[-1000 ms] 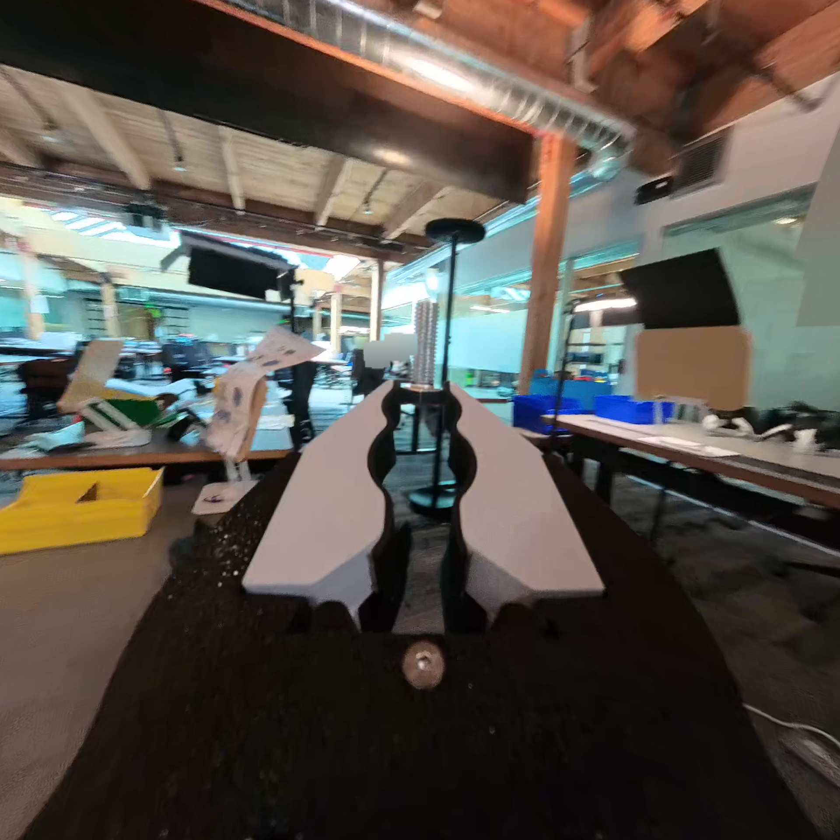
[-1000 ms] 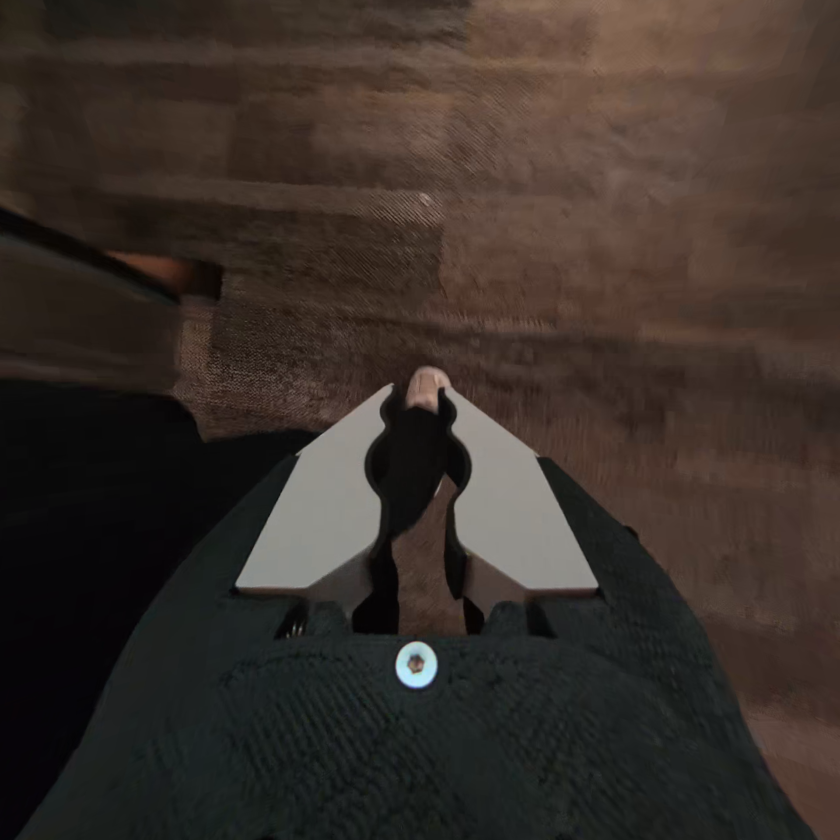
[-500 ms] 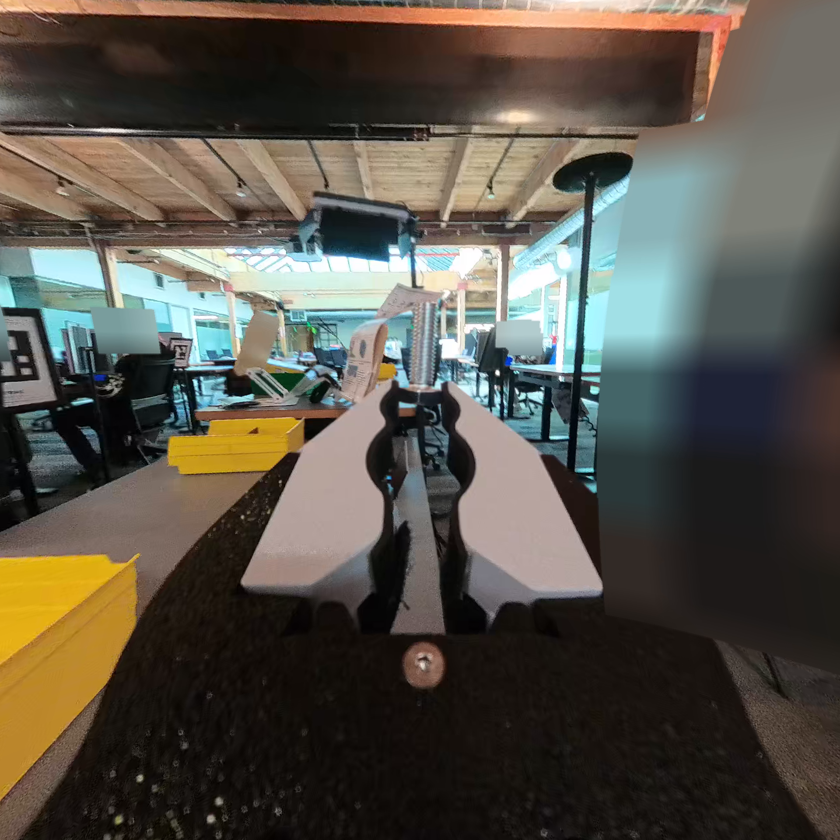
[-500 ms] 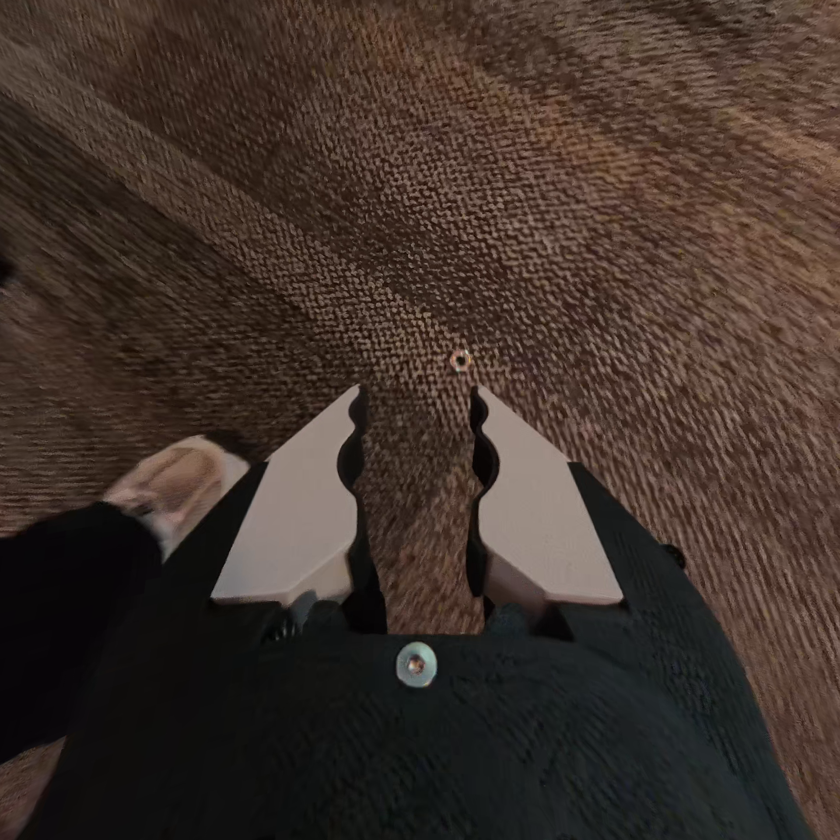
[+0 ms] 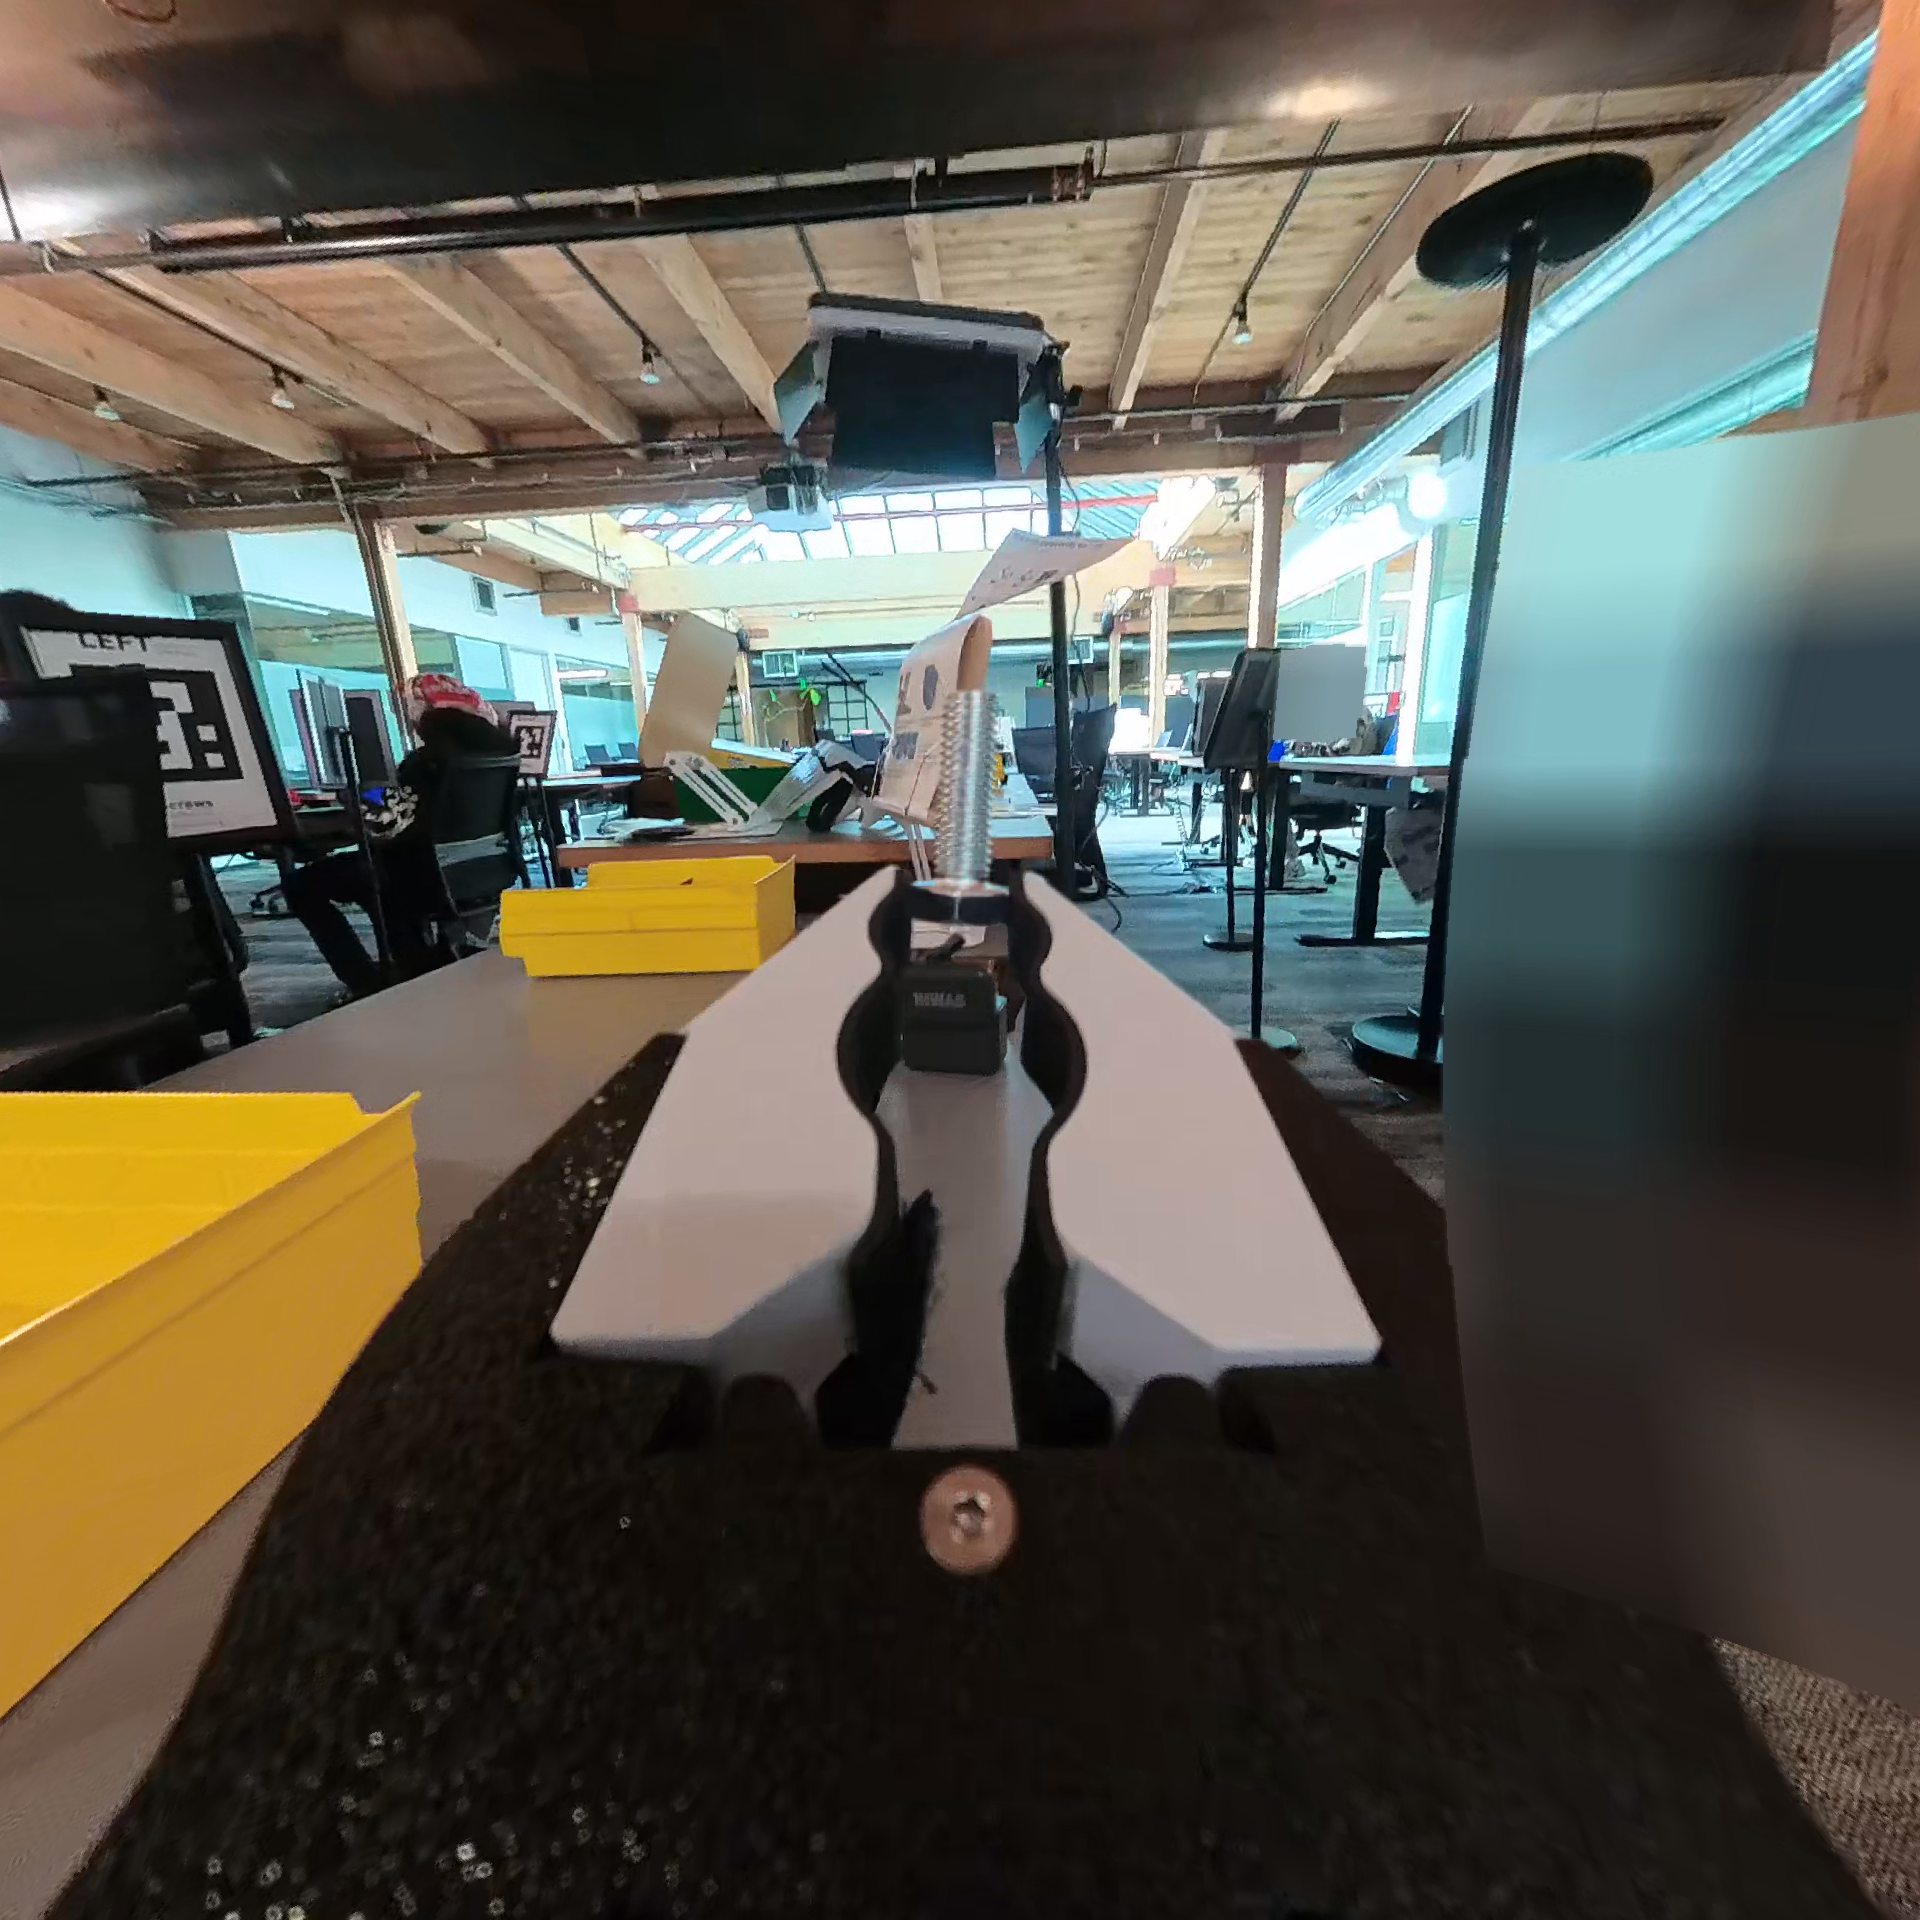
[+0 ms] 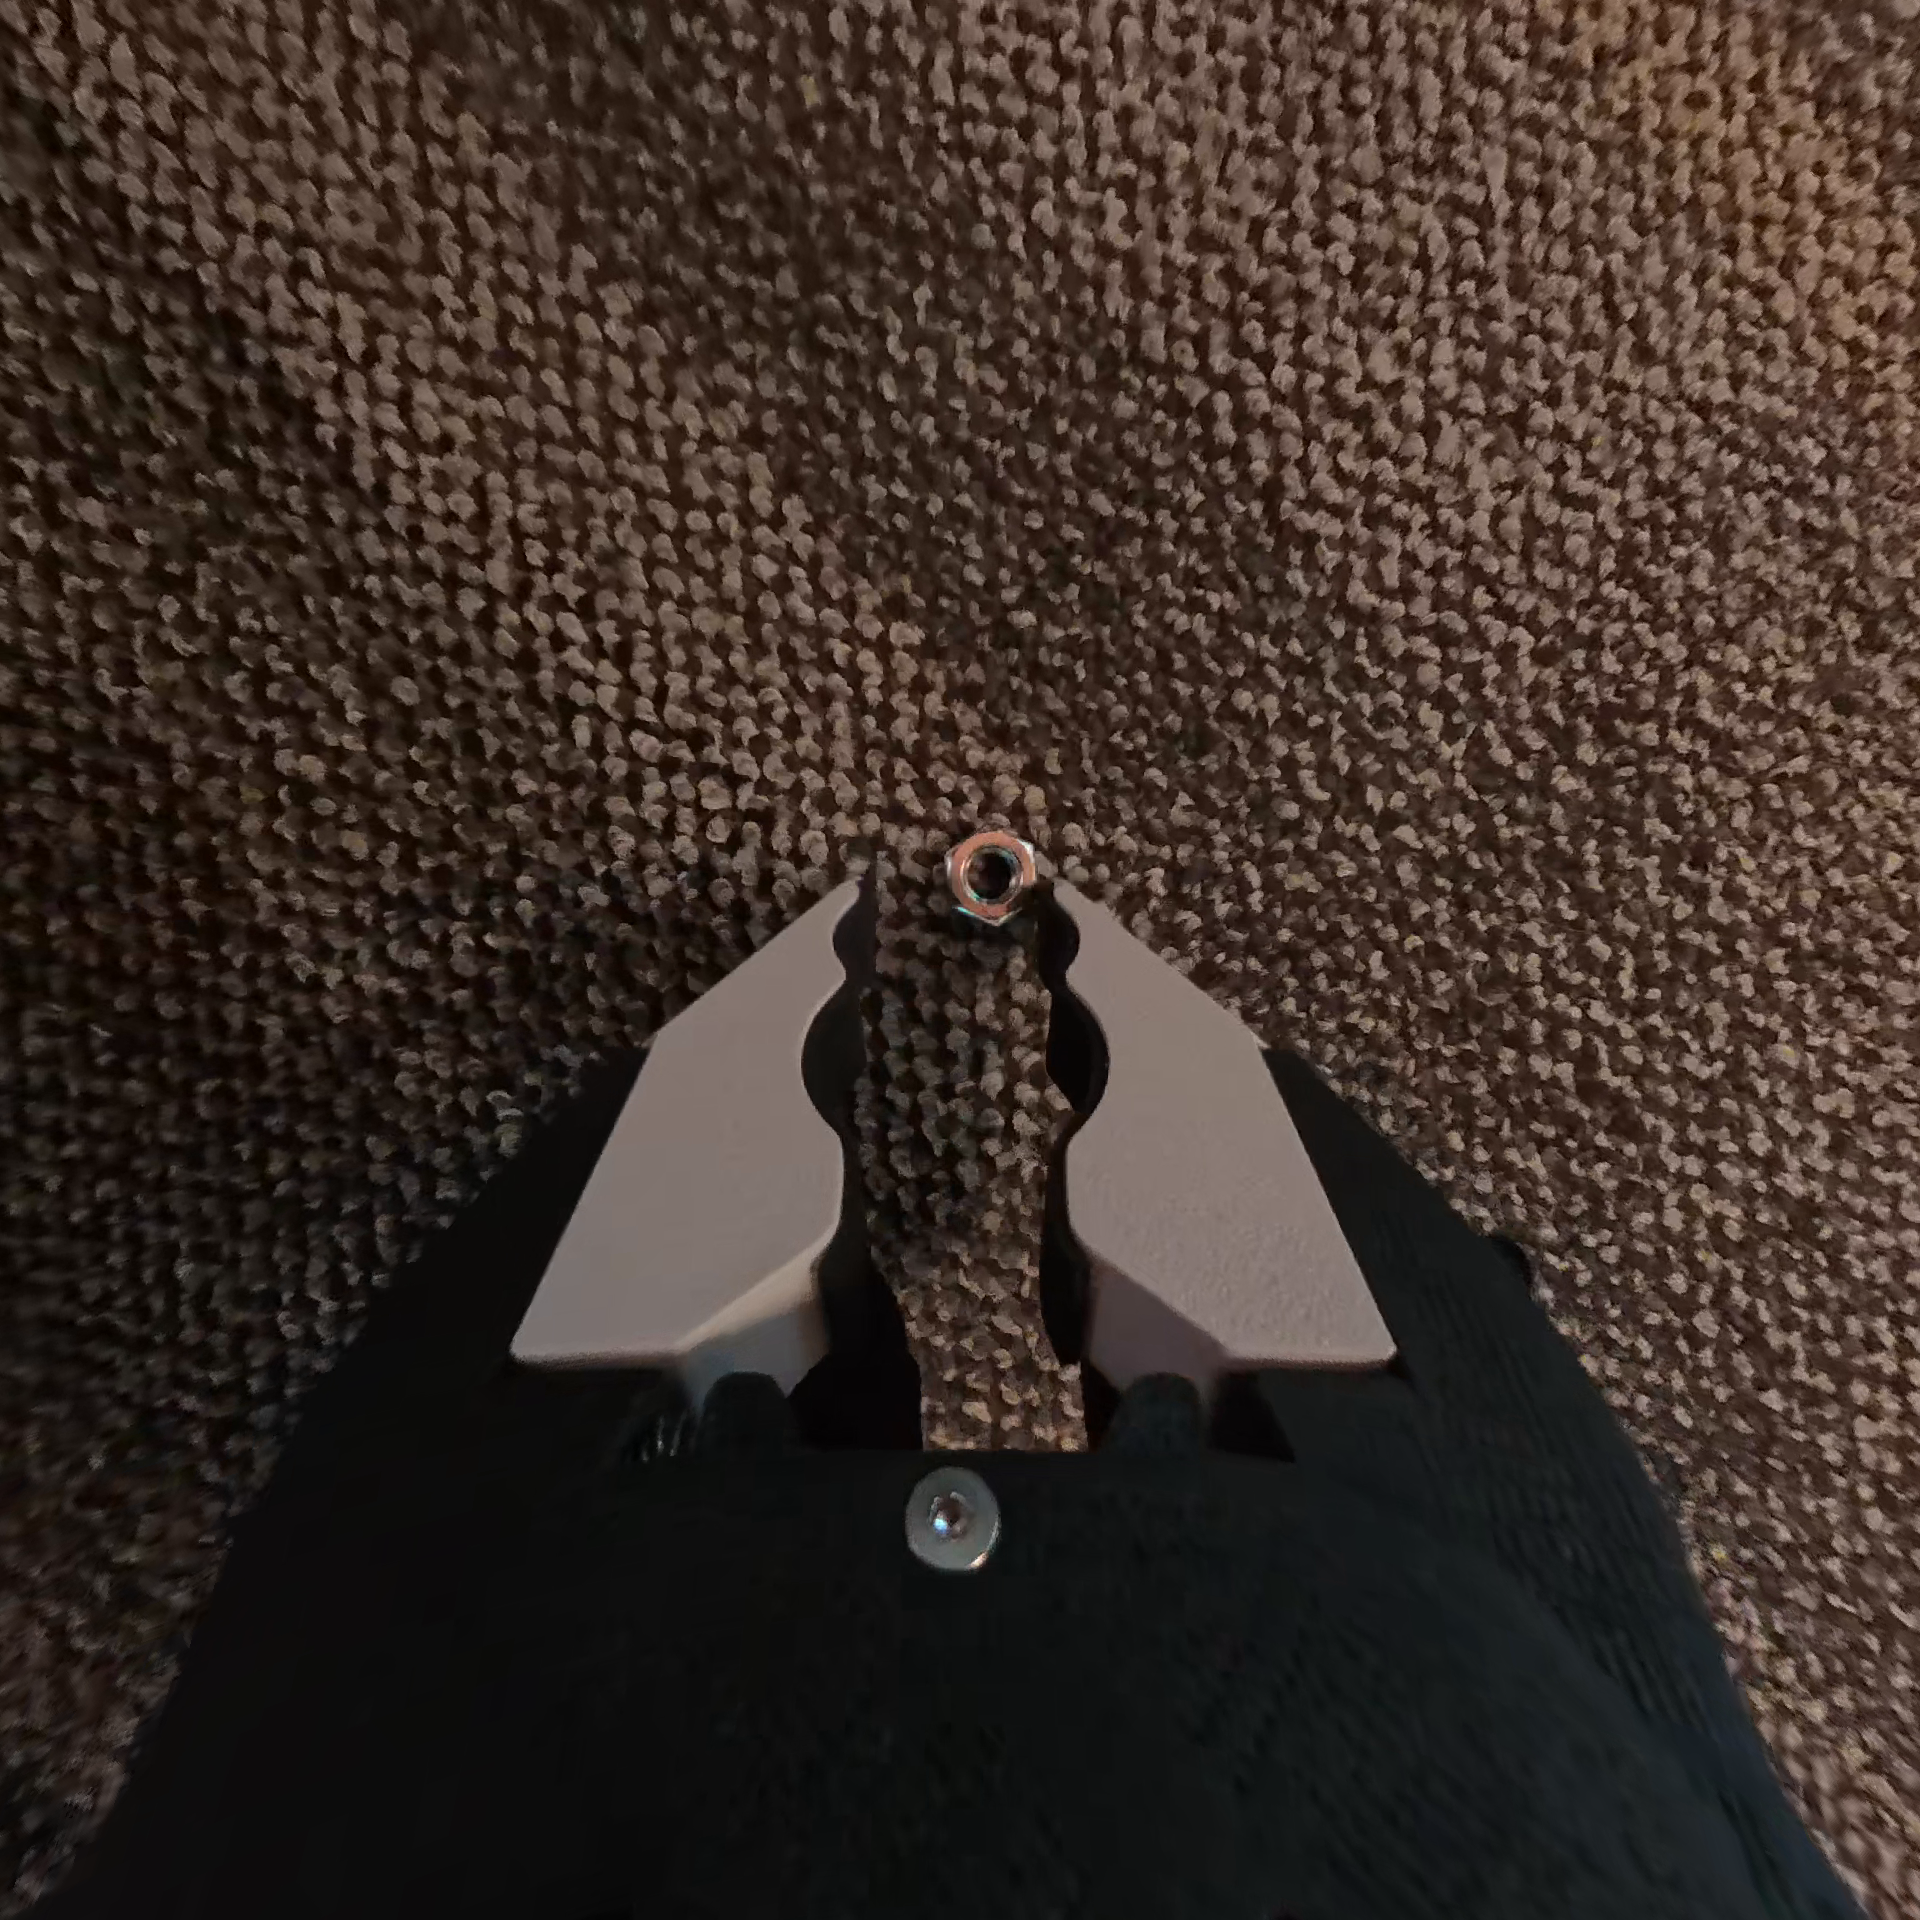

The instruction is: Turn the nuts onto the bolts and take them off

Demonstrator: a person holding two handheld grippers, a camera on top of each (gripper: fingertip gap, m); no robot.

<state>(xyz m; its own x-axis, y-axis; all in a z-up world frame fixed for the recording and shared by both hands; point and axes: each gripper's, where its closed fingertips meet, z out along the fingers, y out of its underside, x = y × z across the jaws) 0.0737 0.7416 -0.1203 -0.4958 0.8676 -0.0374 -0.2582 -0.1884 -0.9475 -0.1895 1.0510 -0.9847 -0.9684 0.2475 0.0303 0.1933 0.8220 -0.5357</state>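
In the left wrist view my left gripper (image 5: 961, 896) is shut on the head of a silver bolt (image 5: 966, 779). The bolt's threaded shaft stands upright above the fingertips, with no nut on it. In the right wrist view my right gripper (image 6: 956, 902) points straight down at brown carpet (image 6: 935, 416). It is open and empty. A small silver hex nut (image 6: 987, 879) lies flat on the carpet just past the fingertips, slightly right of the gap's middle and close to the right fingertip (image 6: 1081, 935).
A grey table (image 5: 457, 1049) lies under the left gripper. A yellow bin (image 5: 187, 1278) is at its near left, another yellow bin (image 5: 649, 914) farther back. A small black box (image 5: 953, 1023) sits on the table ahead. Black floor stands (image 5: 1475, 623) rise at the right. The left gripper's tips are roughly 95 centimetres from the right gripper's.
The right gripper opened about a second ago and has dropped closer to the carpet, so the nut now lies at its fingertips. The left gripper swung left over the table, still holding the bolt.
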